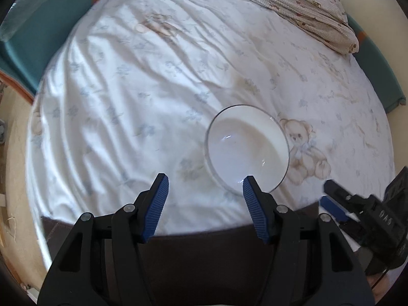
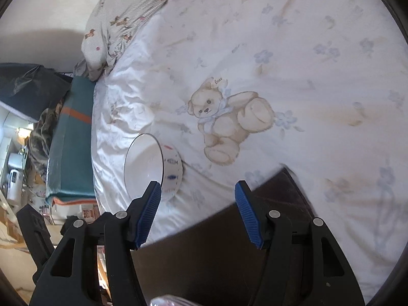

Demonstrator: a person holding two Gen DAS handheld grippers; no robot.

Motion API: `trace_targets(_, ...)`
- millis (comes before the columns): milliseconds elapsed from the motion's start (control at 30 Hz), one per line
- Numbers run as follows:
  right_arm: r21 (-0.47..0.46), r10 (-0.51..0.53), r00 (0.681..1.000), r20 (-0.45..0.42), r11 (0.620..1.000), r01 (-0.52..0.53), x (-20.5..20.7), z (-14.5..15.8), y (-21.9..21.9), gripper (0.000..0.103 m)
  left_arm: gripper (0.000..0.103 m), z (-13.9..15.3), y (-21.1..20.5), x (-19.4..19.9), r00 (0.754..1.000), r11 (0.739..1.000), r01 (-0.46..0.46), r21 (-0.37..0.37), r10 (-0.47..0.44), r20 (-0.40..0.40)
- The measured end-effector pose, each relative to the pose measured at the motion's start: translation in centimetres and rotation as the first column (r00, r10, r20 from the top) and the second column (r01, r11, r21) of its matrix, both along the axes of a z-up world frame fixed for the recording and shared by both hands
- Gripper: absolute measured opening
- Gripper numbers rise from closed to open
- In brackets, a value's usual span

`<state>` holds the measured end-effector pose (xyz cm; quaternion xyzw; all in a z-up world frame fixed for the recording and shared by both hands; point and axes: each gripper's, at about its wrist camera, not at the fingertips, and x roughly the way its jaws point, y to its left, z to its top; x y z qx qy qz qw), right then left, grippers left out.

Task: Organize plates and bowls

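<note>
A white bowl (image 1: 248, 150) with a thin dark rim and small painted marks on its outside sits on the bed sheet (image 1: 132, 97). In the right wrist view the bowl (image 2: 153, 164) lies ahead and to the left. My left gripper (image 1: 205, 185) is open and empty, and its right fingertip overlaps the bowl's near rim. My right gripper (image 2: 197, 191) is open and empty, with its left fingertip just in front of the bowl. The right gripper also shows at the right edge of the left wrist view (image 1: 362, 209).
The white sheet has a teddy bear print (image 2: 227, 119) beside the bowl. A patterned blanket (image 1: 293, 5) lies bunched at the far end. A dark board (image 1: 204, 250) lies under both grippers. The teal mattress edge (image 2: 71, 148) and room clutter are at left.
</note>
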<state>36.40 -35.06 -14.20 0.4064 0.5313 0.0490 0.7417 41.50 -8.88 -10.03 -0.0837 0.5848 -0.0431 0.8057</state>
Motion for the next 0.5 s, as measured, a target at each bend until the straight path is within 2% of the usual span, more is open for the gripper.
trace_targets(100, 0.053, 0.016, 1.000, 0.017, 0.998, -0.017, 1.2, -0.8, 1.1, 0.063, 0.057, -1.0, -0.5, 1.2, 1.000, 1.000, -0.010, 0.016, 0.010, -0.010)
trace_targets(167, 0.032, 0.065, 0.998, 0.024, 0.997, -0.066, 2.4, -0.8, 2.8, 0.063, 0.056, -1.9, -0.5, 2.0, 1.000, 1.000, -0.016, 0.026, 0.016, -0.003)
trace_targets(233, -0.014, 0.121, 0.992, 0.018, 0.993, -0.121, 3.6, -0.9, 4.6, 0.063, 0.045, -2.9, -0.3, 2.6, 1.000, 0.998, -0.024, 0.050, 0.024, -0.001)
trace_targets(300, -0.032, 0.149, 0.989, -0.002, 0.988, -0.149, 4.6, -1.4, 5.8, 0.056, 0.042, -3.7, 0.0, 3.1, 1.000, 0.999, -0.019, 0.032, 0.019, -0.007)
trace_targets(367, -0.009, 0.178, 0.984, -0.023, 0.984, -0.179, 5.5, -2.2, 7.0, 0.038, 0.038, -4.5, -0.2, 3.6, 1.000, 0.999, 0.002, 0.032, -0.002, -0.015)
trace_targets(467, -0.068, 0.198, 0.978, -0.061, 0.977, -0.202, 6.2, -3.2, 8.2, 0.034, 0.025, -5.3, -0.3, 4.2, 1.000, 0.999, 0.002, 0.035, -0.002, -0.014)
trace_targets(500, -0.078, 0.197, 0.978, -0.067, 0.976, -0.202, 6.3, -3.6, 8.3, 0.033, 0.015, -5.6, -0.3, 4.3, 1.000, 1.000, -0.006, 0.025, 0.007, -0.016)
